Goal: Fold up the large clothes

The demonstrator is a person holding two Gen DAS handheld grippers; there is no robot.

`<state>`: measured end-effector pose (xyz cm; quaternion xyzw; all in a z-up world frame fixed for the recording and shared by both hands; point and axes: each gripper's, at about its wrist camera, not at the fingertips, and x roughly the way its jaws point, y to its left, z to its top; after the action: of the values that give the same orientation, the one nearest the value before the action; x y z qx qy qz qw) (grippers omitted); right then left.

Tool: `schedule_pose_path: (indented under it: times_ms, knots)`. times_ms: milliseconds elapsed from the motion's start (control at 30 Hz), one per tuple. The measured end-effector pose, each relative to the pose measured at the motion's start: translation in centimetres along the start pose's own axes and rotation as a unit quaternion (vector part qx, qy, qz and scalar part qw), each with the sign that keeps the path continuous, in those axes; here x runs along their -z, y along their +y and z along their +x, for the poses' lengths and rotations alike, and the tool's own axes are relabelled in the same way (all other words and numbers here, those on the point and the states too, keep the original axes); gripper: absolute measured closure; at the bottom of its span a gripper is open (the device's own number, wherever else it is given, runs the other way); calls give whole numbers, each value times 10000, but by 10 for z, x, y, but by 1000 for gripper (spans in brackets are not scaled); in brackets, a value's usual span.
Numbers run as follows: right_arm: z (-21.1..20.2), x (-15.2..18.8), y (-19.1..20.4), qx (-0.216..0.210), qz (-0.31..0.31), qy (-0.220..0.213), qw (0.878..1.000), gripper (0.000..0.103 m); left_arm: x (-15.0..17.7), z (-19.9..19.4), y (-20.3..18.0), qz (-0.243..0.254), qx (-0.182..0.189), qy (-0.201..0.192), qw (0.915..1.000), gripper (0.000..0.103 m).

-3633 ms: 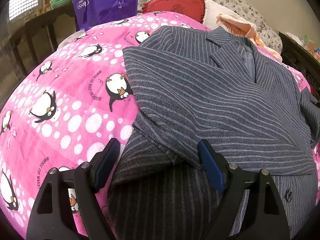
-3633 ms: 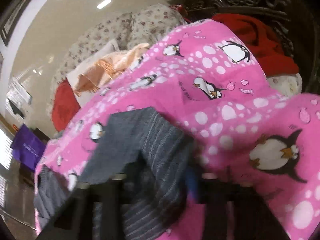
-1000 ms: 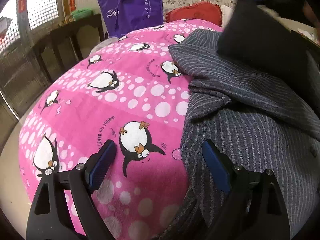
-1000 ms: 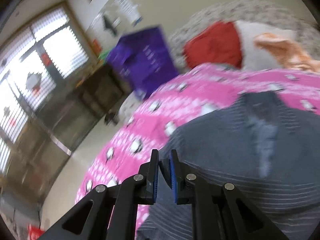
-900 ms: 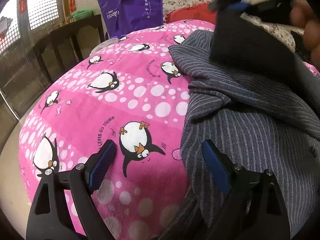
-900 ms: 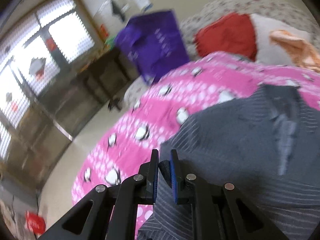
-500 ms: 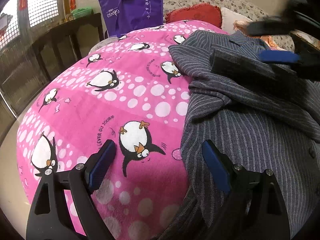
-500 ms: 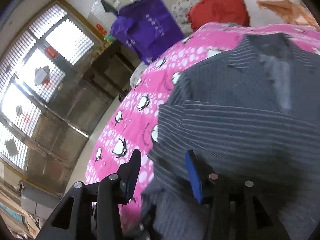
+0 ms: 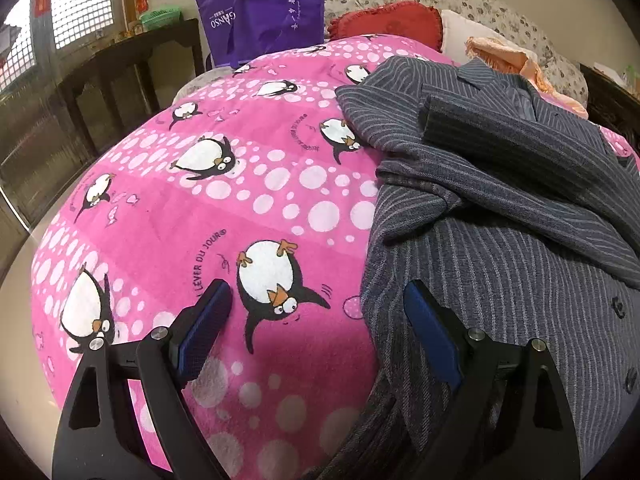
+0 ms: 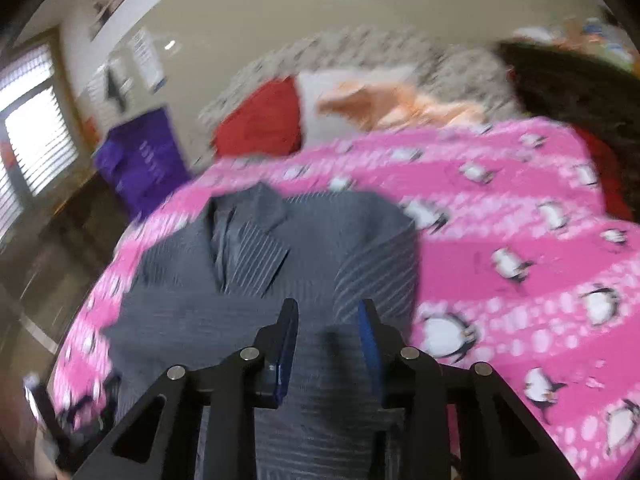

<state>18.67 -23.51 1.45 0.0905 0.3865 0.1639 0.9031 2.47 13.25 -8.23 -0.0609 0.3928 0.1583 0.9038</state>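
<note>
A grey pinstriped suit jacket (image 9: 508, 208) lies on a pink penguin blanket (image 9: 240, 208), with a sleeve (image 9: 500, 140) folded across its chest. My left gripper (image 9: 316, 320) is open and empty, low over the jacket's left edge, one finger above the blanket and one above the cloth. In the right wrist view the jacket (image 10: 248, 280) lies front up with its lapels showing. My right gripper (image 10: 328, 332) is open and empty, hovering above the jacket's lower part. That view is blurred by motion.
A purple bag (image 9: 260, 8) stands at the bed's far left beside a dark wooden table (image 9: 120, 68). A red cushion (image 9: 388, 20), a white pillow and an orange cloth (image 9: 504, 60) lie at the head. The blanket (image 10: 520, 240) stretches right of the jacket.
My right gripper carried the sleeve across the jacket, opened and let it go, then pulled back and up. The sleeve now lies folded across the chest. My left gripper has stayed still and open.
</note>
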Motion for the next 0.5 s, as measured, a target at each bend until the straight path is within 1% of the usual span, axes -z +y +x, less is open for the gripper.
schedule_pose_path:
  times_ms: [33,67,100,133,167,200,233,300,367,400,433,467,500]
  knots:
    - [17,11,1,-12,-169,383,9991,72,-2,-1,2,-11,34,35,10000,14]
    - [36,29,1,28,-331,899,9954,72,-5,-3,3,-32,81,71,9999,15]
    - [50,43,2,60,-442,1258,9911,72,-9,-7,6,-76,99,70,9999,15]
    - [55,61,5,96,-643,1328,9890,72,-14,-13,9,-162,47,9,9999,15]
    - [48,66,6,101,-715,1040,9920,72,-21,-20,13,-242,-4,-102,9997,15]
    - [46,69,3,40,-626,1021,9928,72,-29,-28,15,-315,-13,-250,9992,15]
    - [43,71,-4,-99,-364,996,9943,72,-41,-38,14,-385,9,-462,9982,15]
    - [40,72,-12,-305,-208,1055,9937,72,-65,-50,5,-375,115,-767,9963,15]
    - [33,67,-13,-371,-338,1182,9917,72,-96,-50,-19,-155,308,-866,9956,15]
    - [27,61,-14,-356,-362,1110,9925,72,-109,-47,-31,-85,375,-915,9951,15]
    - [19,51,-16,-276,-334,915,9949,72,-121,-42,-44,-18,481,-921,9946,15]
    - [10,44,-17,-211,-263,712,9969,72,-132,-33,-56,28,579,-845,9947,15]
    - [0,30,-18,-154,-91,413,9990,72,-141,-24,-66,56,581,-778,9953,15]
